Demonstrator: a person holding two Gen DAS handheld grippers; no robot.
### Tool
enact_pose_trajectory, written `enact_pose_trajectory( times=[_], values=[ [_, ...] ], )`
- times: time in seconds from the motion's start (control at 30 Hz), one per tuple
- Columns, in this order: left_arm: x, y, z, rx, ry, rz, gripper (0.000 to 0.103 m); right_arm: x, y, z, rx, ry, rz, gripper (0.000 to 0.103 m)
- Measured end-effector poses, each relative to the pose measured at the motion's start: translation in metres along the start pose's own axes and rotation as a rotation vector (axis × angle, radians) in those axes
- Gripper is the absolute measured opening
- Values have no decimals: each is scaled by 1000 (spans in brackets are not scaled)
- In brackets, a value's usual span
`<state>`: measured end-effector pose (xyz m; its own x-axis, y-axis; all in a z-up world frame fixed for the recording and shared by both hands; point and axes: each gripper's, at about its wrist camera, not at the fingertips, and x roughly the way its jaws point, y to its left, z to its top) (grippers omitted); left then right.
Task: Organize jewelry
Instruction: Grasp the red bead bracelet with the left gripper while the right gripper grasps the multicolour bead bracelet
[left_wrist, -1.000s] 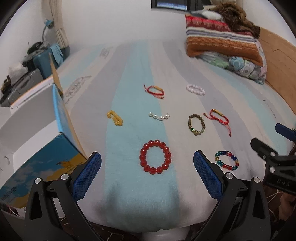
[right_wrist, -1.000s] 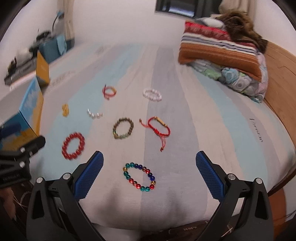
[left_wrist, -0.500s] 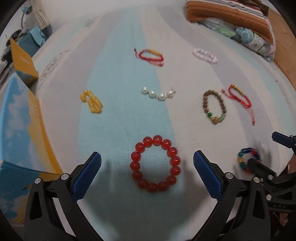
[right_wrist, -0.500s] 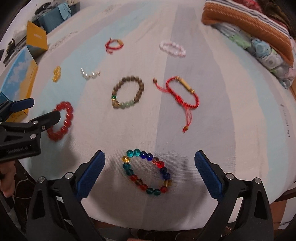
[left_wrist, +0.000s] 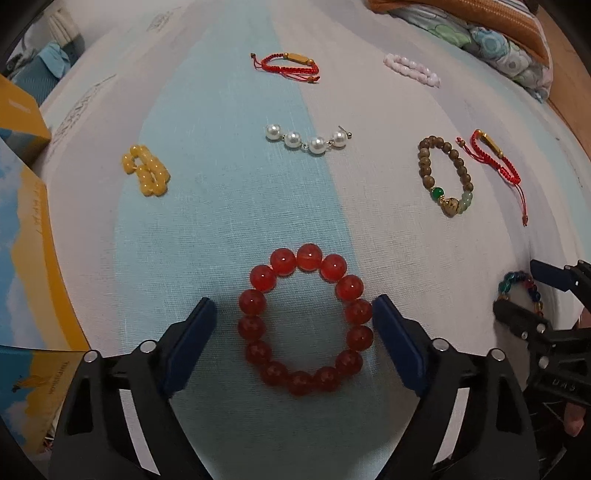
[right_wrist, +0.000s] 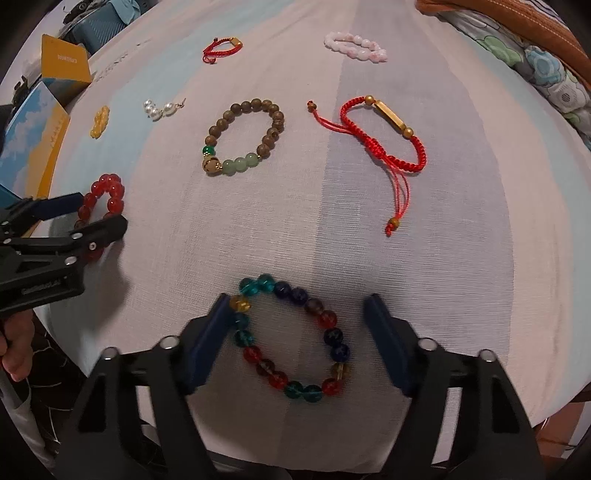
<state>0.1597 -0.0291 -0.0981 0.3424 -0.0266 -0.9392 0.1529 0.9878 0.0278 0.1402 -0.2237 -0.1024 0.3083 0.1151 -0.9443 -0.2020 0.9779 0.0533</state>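
Several bracelets lie on a striped bedsheet (left_wrist: 221, 206). My left gripper (left_wrist: 293, 308) is open, low over the sheet, its fingers either side of a red bead bracelet (left_wrist: 304, 319). My right gripper (right_wrist: 297, 310) is open with its fingers around a multicoloured bead bracelet (right_wrist: 291, 336); its left pad touches the beads. Farther out lie a brown wooden bead bracelet (right_wrist: 243, 136), a red cord bracelet (right_wrist: 384, 136), a pearl strand (left_wrist: 306, 139), a yellow bead piece (left_wrist: 146, 175), a second red cord bracelet (left_wrist: 288, 66) and a pink bead bracelet (left_wrist: 412, 70).
An open blue-and-yellow cardboard box (left_wrist: 26, 258) stands at the left edge of the bed. Folded patterned bedding (left_wrist: 480, 33) lies at the far right. The bed's front edge runs just under both grippers.
Both grippers moved forward and down to the sheet. The left one now straddles the red bead bracelet and the right one the multicoloured bracelet. The jaws narrowed somewhat but stay open.
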Motion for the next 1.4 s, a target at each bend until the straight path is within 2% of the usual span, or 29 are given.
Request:
enact_pose_trajectory(
  times=[0.1, 0.13, 0.2, 0.27, 0.37, 0.43, 0.73, 0.8, 0.83, 0.9, 1.0, 1.4],
  values=[
    [-1, -1, -1, 0, -4, -20, 69, -3, -3, -2, 5, -9, -4, 44],
    [-2, -2, -1, -1, -6, -25, 66, -4, -4, -3, 5, -12, -8, 42],
    [-3, -2, -3, -6, -14, -32, 62, -7, -10, -3, 8, -18, -15, 31],
    [-5, 0, -5, -18, -19, -43, 52, -9, -14, -5, 10, -26, -21, 20],
    [-7, 3, -7, -32, -30, -57, 35, -11, -13, -5, 13, -28, -11, 11],
    [-9, 6, -9, -38, -36, -64, 27, -12, -12, -6, 13, -39, -20, 11],
    [-19, 8, -10, -54, -77, -90, 24, -24, -7, -7, 24, -98, -25, 11],
    [-21, 9, -10, -59, -84, -89, 19, -30, -5, -8, 22, -132, -29, 10],
    [-23, 10, -10, -63, -94, -82, 13, -32, -5, -7, 21, -146, -31, 9],
    [-25, 12, -9, -68, -106, -65, 13, -42, -4, -8, 18, -205, -35, 9],
    [-22, 12, -7, -77, -95, -80, 13, -52, -1, -7, 21, -251, -34, 9],
    [-36, 10, -10, -91, -147, -100, 13, -53, 0, -7, 30, -270, -54, 9]
  ],
)
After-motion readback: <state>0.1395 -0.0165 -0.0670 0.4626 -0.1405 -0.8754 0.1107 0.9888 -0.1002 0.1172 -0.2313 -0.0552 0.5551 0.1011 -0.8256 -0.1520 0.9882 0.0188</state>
